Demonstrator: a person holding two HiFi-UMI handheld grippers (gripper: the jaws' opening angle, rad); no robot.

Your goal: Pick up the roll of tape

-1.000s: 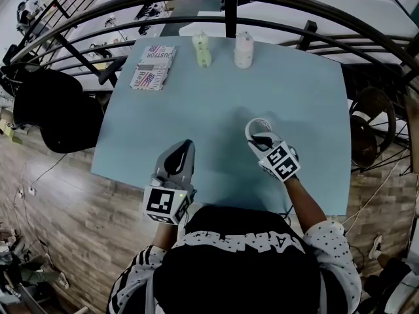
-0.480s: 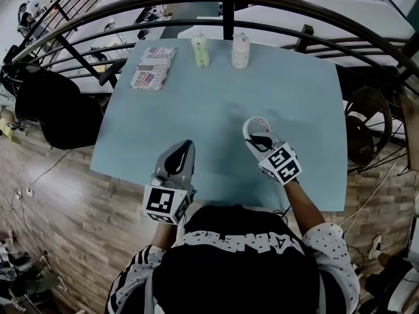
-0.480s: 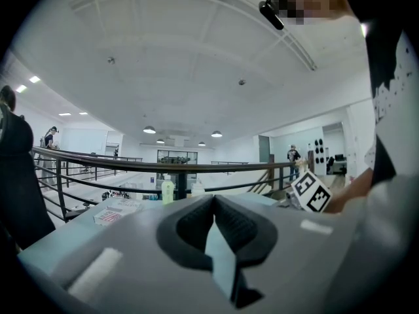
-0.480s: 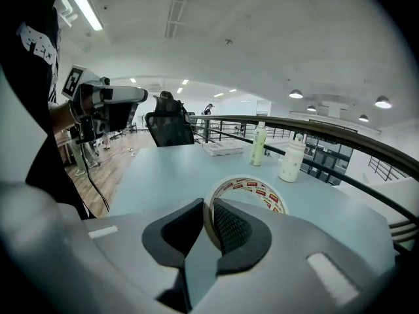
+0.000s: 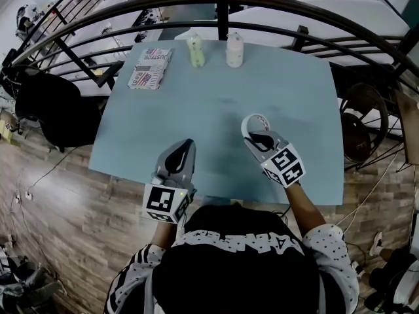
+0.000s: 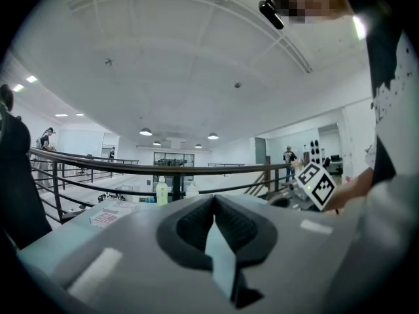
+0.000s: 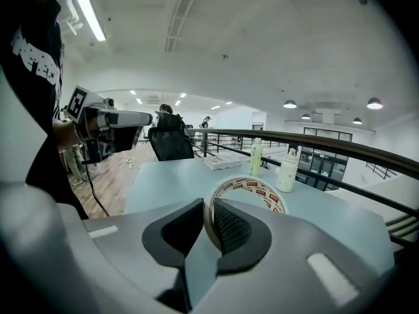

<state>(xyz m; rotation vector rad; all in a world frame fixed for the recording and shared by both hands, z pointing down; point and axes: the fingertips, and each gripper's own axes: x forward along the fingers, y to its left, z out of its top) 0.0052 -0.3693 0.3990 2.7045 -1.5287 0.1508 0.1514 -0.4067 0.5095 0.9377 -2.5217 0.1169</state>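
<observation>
Head view and the two gripper views, read from left to right. At the far left a black office chair stands on the wood-plank floor, just beside the left edge of the pale blue rectangular counter. On the counter's far left corner lies a flat printed paper packet with red and blue markings; to its right, along the far edge, a pale green plastic bottle and a white plastic bottle stand upright, near each other but apart. A curved dark metal railing runs behind the far edge. At the near edge, the left gripper points toward the far side over bare counter; its dark ribbed fingers are pressed together at the tips, with nothing between them. To its right and well apart from it, the right gripper holds the white roll of tape with red print, which is upright on its edge right of the counter's centre. The right gripper's fingers pinch the near wall of the ring, one inside the hole and one outside. The ring's lower edge is hidden behind the fingers.
</observation>
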